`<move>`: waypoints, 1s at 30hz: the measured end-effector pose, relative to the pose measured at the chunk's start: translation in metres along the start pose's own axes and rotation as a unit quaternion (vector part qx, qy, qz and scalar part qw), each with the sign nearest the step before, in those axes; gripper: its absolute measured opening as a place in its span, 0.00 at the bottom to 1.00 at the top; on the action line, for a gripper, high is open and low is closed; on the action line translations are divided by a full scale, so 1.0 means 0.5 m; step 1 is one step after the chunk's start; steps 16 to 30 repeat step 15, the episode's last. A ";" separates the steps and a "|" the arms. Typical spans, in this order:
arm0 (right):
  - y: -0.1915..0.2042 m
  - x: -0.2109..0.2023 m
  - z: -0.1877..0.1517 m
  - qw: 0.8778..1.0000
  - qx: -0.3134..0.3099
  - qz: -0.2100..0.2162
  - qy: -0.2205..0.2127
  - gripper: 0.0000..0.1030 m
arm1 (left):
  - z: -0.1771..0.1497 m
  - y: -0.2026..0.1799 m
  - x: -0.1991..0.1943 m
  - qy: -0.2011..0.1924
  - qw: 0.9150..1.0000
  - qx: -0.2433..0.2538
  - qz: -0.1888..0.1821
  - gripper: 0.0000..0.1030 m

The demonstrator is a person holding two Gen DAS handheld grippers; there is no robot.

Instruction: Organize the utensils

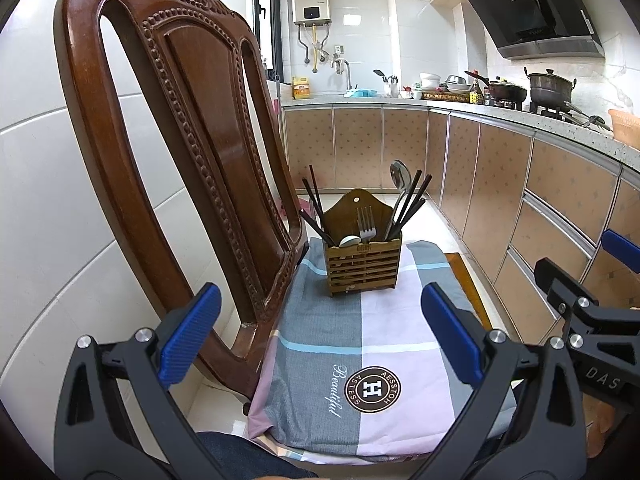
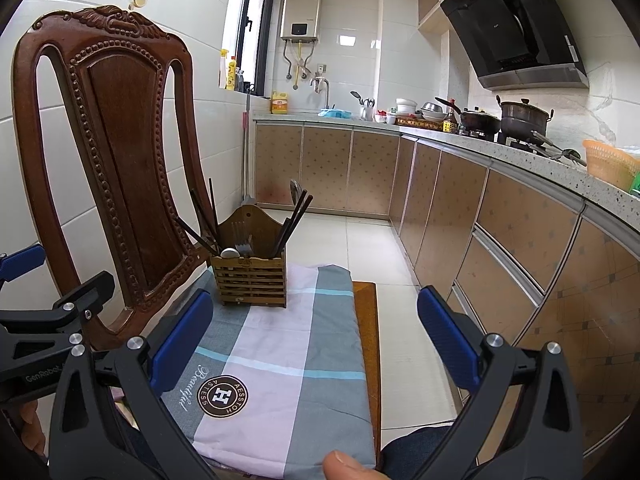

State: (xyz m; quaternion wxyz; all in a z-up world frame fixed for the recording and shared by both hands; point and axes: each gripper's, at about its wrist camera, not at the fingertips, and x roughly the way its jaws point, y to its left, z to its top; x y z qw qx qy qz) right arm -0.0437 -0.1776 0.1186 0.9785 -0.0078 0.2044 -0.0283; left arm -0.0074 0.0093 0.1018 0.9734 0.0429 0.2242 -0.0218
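A slatted wooden utensil holder (image 1: 362, 266) (image 2: 250, 280) stands on the far part of a chair seat covered by a checked cloth (image 1: 360, 360) (image 2: 288, 344). In it are a steel fork (image 1: 366, 224) (image 2: 242, 242), a white spoon (image 1: 350, 241) (image 2: 229, 253), a steel ladle (image 1: 400, 178) and dark chopsticks (image 1: 412, 204) (image 2: 294, 216) at both ends. My left gripper (image 1: 320, 336) hangs open over the near part of the cloth, nothing between its blue pads. My right gripper (image 2: 314, 340) is open too, empty, beside the left one.
The carved wooden chair back (image 1: 192, 128) (image 2: 116, 160) rises at the left against a tiled wall. Kitchen cabinets (image 1: 540, 208) (image 2: 500, 232) and a counter with pots line the right. Tiled floor (image 2: 360, 240) lies beyond the seat. A thumb (image 2: 346, 465) shows at the bottom.
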 end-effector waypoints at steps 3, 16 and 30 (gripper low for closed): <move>0.001 0.001 -0.002 1.000 0.001 0.000 -0.001 0.97 | -0.002 0.001 0.003 0.002 1.000 -0.001 -0.003 0.96; 0.008 0.011 -0.010 1.000 0.002 -0.002 0.006 0.97 | -0.011 -0.004 0.020 0.019 1.000 -0.002 -0.010 0.96; 0.008 0.011 -0.010 1.000 0.002 -0.002 0.006 0.97 | -0.011 -0.004 0.020 0.019 1.000 -0.002 -0.010 0.96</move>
